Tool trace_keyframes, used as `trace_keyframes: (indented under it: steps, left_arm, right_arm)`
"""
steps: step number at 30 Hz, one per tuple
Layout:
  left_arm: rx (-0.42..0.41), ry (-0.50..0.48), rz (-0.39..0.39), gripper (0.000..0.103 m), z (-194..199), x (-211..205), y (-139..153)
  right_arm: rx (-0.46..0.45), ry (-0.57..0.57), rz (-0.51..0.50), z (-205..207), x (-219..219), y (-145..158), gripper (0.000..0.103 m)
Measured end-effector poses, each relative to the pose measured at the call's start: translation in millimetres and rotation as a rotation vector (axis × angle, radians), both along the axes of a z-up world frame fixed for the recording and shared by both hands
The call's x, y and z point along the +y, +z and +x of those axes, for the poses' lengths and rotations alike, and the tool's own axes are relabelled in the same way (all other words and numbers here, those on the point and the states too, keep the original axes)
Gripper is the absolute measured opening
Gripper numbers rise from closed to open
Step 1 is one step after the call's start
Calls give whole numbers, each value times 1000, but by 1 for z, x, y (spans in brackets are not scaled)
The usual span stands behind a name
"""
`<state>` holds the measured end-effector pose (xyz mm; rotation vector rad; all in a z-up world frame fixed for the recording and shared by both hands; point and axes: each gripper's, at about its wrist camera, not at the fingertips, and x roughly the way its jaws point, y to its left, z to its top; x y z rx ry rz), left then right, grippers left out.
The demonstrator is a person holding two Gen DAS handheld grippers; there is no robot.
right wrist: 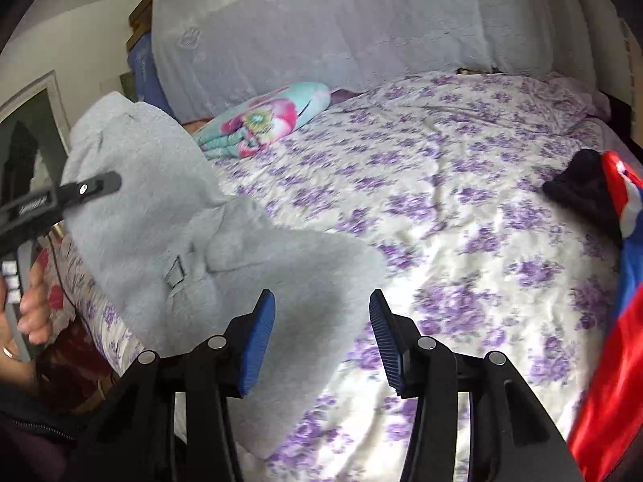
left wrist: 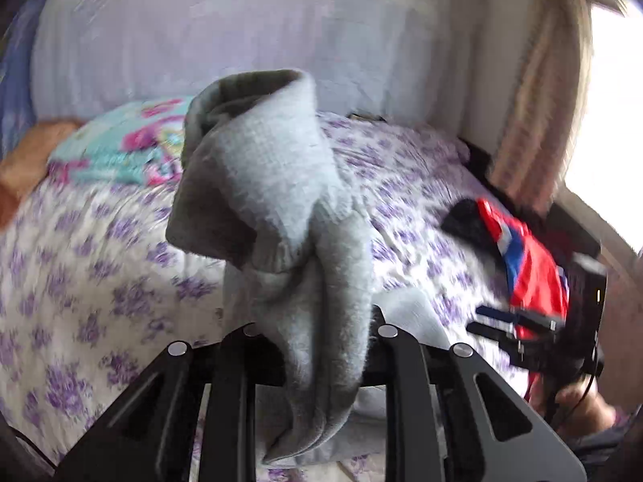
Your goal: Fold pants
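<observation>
The grey fleece pants [left wrist: 277, 209] hang bunched in my left gripper [left wrist: 317, 333], which is shut on them and holds them above the bed. In the right wrist view the same pants [right wrist: 193, 249] drape from the left gripper [right wrist: 92, 184] down onto the floral bedsheet [right wrist: 462, 209]. My right gripper [right wrist: 321, 341] is open and empty, its blue pads [right wrist: 259, 341] just above the lower spread part of the pants. In the left wrist view the right gripper [left wrist: 518, 325] sits at the far right near a red garment.
A red, blue and white garment with a black piece [right wrist: 603, 281] lies at the bed's right edge. A folded turquoise and pink blanket [right wrist: 265, 120] lies near the lilac headboard cover [right wrist: 341, 28]. A curtain [left wrist: 538, 92] and a bright window are on the right.
</observation>
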<state>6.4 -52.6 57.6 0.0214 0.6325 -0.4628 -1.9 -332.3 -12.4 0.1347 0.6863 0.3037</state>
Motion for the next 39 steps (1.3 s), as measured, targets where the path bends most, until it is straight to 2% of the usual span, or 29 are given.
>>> trace_keyframes:
  steps: [1,3,5,6,8,11,13,16,19,20,22,23,24,26,28,30,31,33,35,37,39]
  left_arm:
    - [4,-65,81,21,-8,-31,-8]
    - [84,-175,203,26,-13,-79,-44]
    - [184,-227,298,28,-10,-109,-89]
    - [186,-227,323,29,-10,-115,-104]
    - [131,-209,321,32,-17,-118,-104]
    - [181,-193,261,33,-13,-108,-96]
    - [199,-177,255,33,-16,-103,-88]
    - [170,-176,273,35,-32,-104,-70]
    - [166,-184,282,37,-42,-105,-54]
    - [172,-187,279,41,-43,-105,-52]
    - [205,-208,258,62,-40,-103,-53]
    - [229,-228,243,77,-38,-103,-57]
    - [247,-243,224,79,-35,-105,-62]
    - [287,-272,189,79,-27,-111,-77]
    - [291,-263,168,79,-25,-113,-81]
    - [279,-291,143,79,-31,-109,-73]
    - [268,-300,137,79,-36,-105,-66]
    - [237,-309,133,79,-46,-93,-55]
    - [218,-295,128,80,-52,-74,-48]
    - [243,-265,109,80,-46,-54,-51]
    - [309,-208,64,80,-31,-39,-63]
  right_arm:
    - [4,-27,8,0,-11,-1,50]
    - [24,-72,32,-2,-30,-6,57]
    - [36,-100,61,-5,-43,-13,69]
    - [49,-99,82,-7,-47,-17,70]
    - [72,-84,116,-9,-52,-21,76]
    - [99,-46,198,-6,-56,-19,89]
    - [126,4,293,-2,-56,-16,90]
    - [178,74,382,9,-47,-15,96]
    - [255,117,478,20,-39,-22,97]
    - [275,129,523,22,-38,-25,97]
    - [305,154,602,28,-36,-30,97]
    - [319,172,643,30,-34,-32,97]
    - [339,182,671,33,-30,-34,97]
    - [352,193,666,38,-21,-34,100]
    - [366,178,591,41,-11,-33,100]
    - [458,148,546,47,-5,-44,100]
    - [489,138,531,47,-3,-49,98]
    - [476,164,531,44,1,-50,88]
    - [436,222,560,41,7,-45,49]
    - [373,245,526,40,12,-31,34]
    - [317,244,468,43,13,-10,29]
